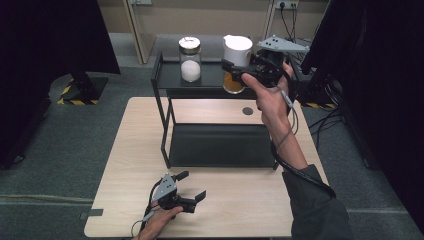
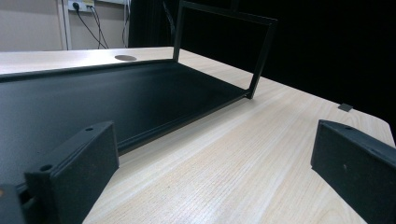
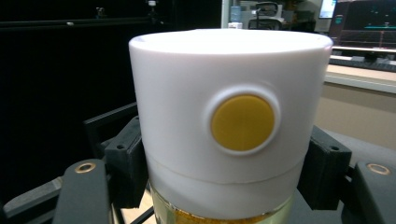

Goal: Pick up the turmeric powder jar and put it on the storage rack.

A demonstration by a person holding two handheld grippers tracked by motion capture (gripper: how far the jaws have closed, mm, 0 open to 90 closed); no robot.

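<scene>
Your right gripper (image 1: 235, 70) jaws squeeze white-lidded jar (image 1: 236, 62) over shelf (image 1: 167, 75), 1 o'clock. Not set down yet. Left gripper (image 1: 192, 186) jaws wide, empty.

Right gripper (image 1: 235, 70) raised and clamped; left gripper (image 1: 192, 186) low, jaws apart.

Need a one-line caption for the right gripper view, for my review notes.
Right gripper jaws clamp a white-lidded jar with a yellow button facing the camera and yellow-brown contents below.
</scene>
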